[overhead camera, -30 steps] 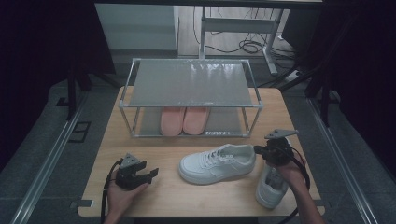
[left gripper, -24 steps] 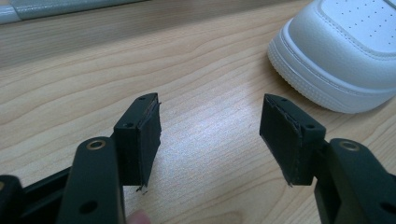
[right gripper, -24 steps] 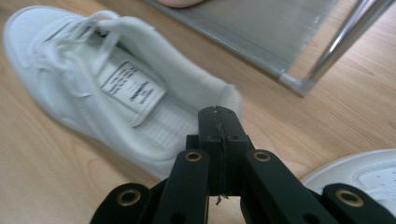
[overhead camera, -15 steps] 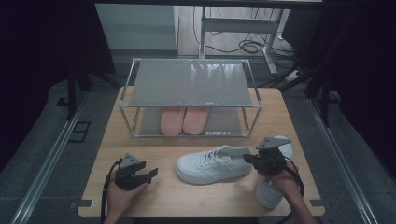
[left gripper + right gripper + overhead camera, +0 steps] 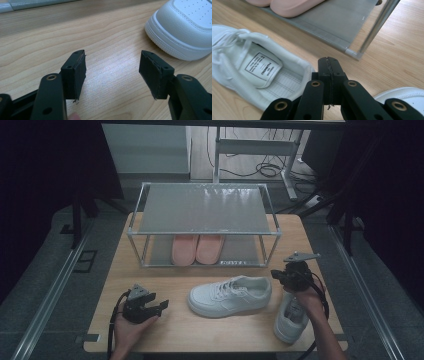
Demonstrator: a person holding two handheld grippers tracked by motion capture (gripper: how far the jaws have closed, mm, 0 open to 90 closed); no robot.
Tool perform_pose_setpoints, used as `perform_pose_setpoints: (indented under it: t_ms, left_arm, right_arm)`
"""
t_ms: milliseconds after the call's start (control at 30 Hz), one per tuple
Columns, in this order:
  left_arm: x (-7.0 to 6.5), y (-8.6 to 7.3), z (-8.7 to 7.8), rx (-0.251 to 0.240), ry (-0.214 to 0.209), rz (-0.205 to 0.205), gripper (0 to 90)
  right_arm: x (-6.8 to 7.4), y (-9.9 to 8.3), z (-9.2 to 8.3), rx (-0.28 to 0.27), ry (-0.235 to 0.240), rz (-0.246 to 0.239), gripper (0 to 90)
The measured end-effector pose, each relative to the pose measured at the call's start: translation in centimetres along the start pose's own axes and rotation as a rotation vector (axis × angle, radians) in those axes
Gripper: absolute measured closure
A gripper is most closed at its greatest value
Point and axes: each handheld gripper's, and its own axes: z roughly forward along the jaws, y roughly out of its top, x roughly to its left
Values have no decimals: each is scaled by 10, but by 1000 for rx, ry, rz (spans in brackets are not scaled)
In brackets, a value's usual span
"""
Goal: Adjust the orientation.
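- The wooden table [image 5: 170, 330] carries everything and runs from the person's near edge to a dark floor beyond.
- A metal-framed shoe rack [image 5: 205, 210] stands across the far half of the table, with a grey top shelf and a lower shelf.
- A pair of pink slippers [image 5: 196, 248] lies side by side on the lower shelf, toes pointing to the near side.
- A white sneaker [image 5: 230, 295] lies on its sole in the middle of the table, near of the rack, with its toe to the left and its heel to the right.
- A second white sneaker [image 5: 291, 317] lies at the near right corner, partly under the person's right hand, with its toe toward the near edge.
- The right hand-held gripper [image 5: 280, 276] hangs just right of the first sneaker's heel; its jaws are pressed together with nothing between them. In the right gripper view the closed tips [image 5: 328, 65] sit beside the heel collar, above the bare table and not inside the shoe opening.
- The left hand-held gripper [image 5: 161, 306] rests low at the near left, its jaws spread apart and empty [image 5: 112, 72]. The first sneaker's toe lies to its right, near but clear of the jaws.
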Motion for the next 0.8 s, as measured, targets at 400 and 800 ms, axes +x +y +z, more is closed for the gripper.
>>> perform_pose_setpoints:
  t_ms: [400,800]
  left_arm:
    - [1,0,-1,-3,-2,0,391]
    - [2,0,-1,-3,0,-2,391]
  right_arm:
    - [1,5,18,52,5,-1,900]
    - [9,-2,14,74,21,-31,900]
